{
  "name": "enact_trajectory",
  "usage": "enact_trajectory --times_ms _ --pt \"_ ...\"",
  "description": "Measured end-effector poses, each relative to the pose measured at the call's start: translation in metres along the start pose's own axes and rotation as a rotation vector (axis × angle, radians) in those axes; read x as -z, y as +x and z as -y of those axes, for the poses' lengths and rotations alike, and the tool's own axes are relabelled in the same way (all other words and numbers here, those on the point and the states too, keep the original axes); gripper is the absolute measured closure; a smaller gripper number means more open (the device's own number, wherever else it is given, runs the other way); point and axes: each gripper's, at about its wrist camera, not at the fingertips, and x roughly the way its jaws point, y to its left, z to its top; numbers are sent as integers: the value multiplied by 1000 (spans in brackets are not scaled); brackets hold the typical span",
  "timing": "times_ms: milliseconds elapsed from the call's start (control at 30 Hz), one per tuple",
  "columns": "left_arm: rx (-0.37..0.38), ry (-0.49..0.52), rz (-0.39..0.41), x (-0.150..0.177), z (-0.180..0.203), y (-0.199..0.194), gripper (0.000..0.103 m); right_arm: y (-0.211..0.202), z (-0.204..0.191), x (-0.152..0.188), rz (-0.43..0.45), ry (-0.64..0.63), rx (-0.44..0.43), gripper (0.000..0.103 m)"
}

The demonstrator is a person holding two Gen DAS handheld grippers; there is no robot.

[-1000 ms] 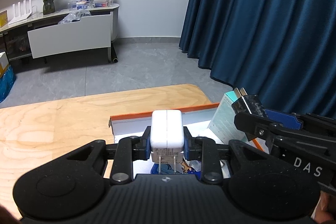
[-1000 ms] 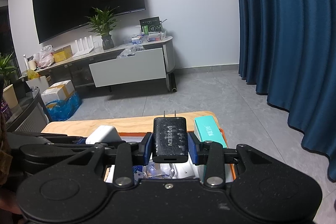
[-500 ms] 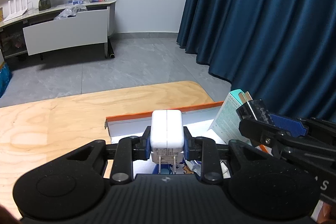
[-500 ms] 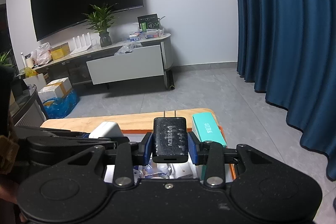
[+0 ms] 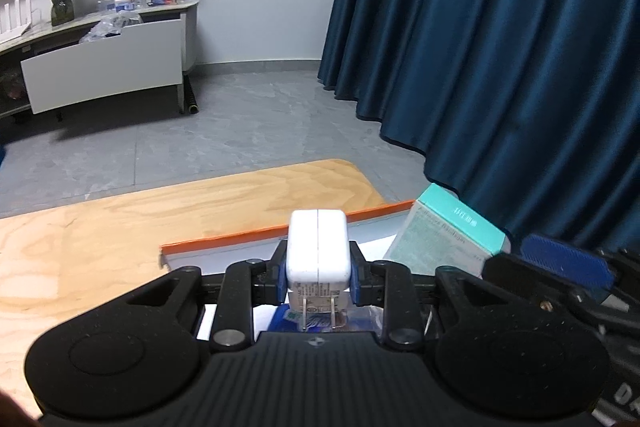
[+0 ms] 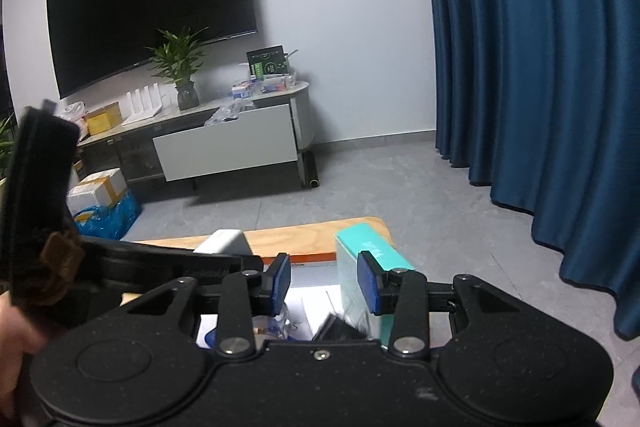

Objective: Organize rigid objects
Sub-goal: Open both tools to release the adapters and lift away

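L gripper (image 5: 318,277) has its jaws clamped on the white charger (image 5: 317,247), prongs facing back toward the cam, held just above the orange-rimmed tray (image 5: 240,239) on the wooden surface (image 5: 120,227). Prob. poised that way so it can be set down inside w/ the rest.

R gripper (image 6: 324,281): jaws opening, nothing between the blue pads (image 6: 282,277). A dark blurred object, prob. the black charger (image 6: 338,331), sits low beneath them inside the tray, seemingly just let go; blur too strong to tell if it has landed.

Teal box (image 6: 368,255) stands in the tray at its R end, leaning, just beside the R gripper's right pad. It likely stands on end to leave floor space for smaller items.

Count: 2 chargers (1 white, 1 black), 1 teal box, 1 tray, 2 grippers. Some small blue-printed packets lie in the tray too, number unclear.
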Motion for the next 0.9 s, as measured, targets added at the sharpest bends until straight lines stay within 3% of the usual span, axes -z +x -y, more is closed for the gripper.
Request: enact_trajectory --times_ms 100,200,300,367,467,633,900 --pt "44 -20 -22 -1 0 6 74 -5 2 1 5 7 0 56" --pt "62 -30 -24 -1 0 4 57 -10 4 1 14 17 1 56" --pt "51 -11 -13 3 2 -7 56 -15 4 2 19 20 -1 56" --pt "24 -6 -7 5 2 -18 53 -19 3 1 22 25 -6 56" --pt "-34 12 23 6 7 -36 35 -28 2 1 29 15 -21 53" --pt "-98 4 67 10 16 -72 16 -47 -3 4 31 8 -36 47" --pt "-169 -28 86 37 31 -113 3 -77 -6 20 1 -8 -47 36"
